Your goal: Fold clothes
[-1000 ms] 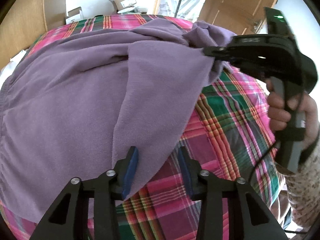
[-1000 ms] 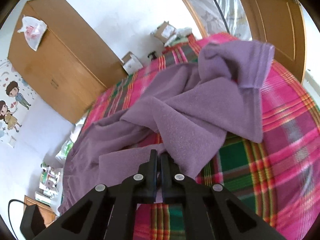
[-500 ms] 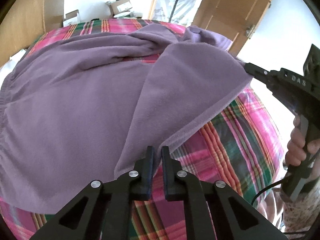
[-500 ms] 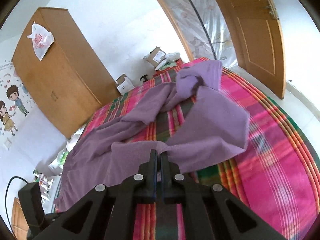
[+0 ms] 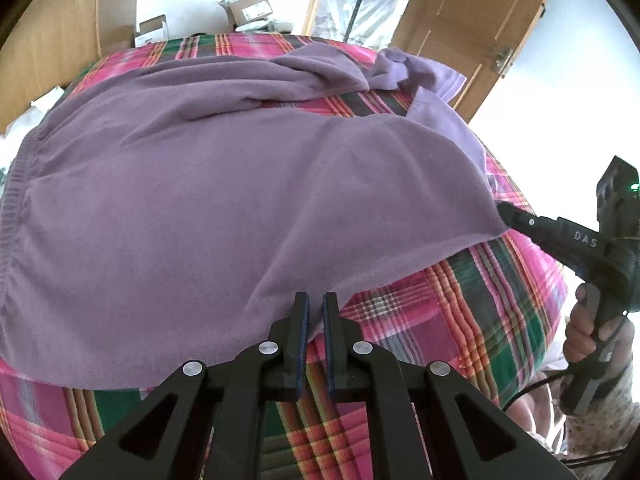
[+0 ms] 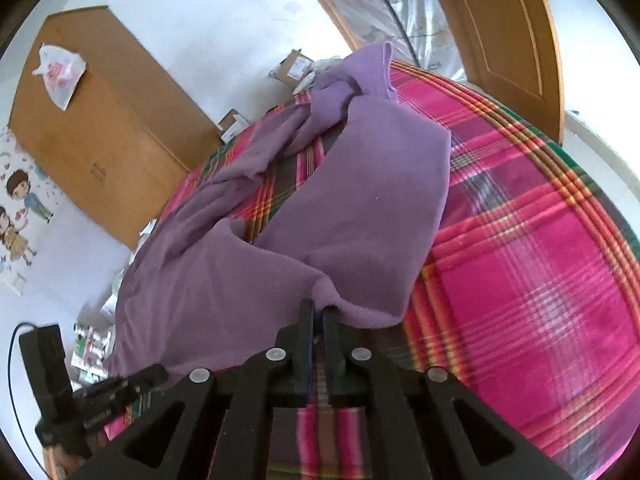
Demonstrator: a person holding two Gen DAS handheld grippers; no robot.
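A purple fleece garment [image 5: 220, 200] lies spread over a bed with a pink and green plaid cover [image 5: 460, 320]. My left gripper [image 5: 314, 300] is shut on the garment's near hem. At the right of this view, my right gripper [image 5: 502, 208] pinches a stretched-out corner of it. In the right wrist view the garment [image 6: 360, 208] runs away from my right gripper [image 6: 315, 308]. Its jaws are opening slightly, with the cloth edge still caught between the pads. My left gripper [image 6: 160, 372] shows at the lower left. The far sleeves lie bunched and twisted.
A wooden wardrobe [image 6: 100, 120] with a plastic bag [image 6: 60, 72] on top stands left of the bed. A wooden door [image 6: 500, 40] is at the far right. Cardboard boxes [image 5: 248, 8] sit beyond the bed. A hand [image 5: 584, 332] holds the right gripper's handle.
My left gripper has shut on the near hem. The right gripper has pulled its corner out to the right and down, so the folded flap has opened and lies flatter.
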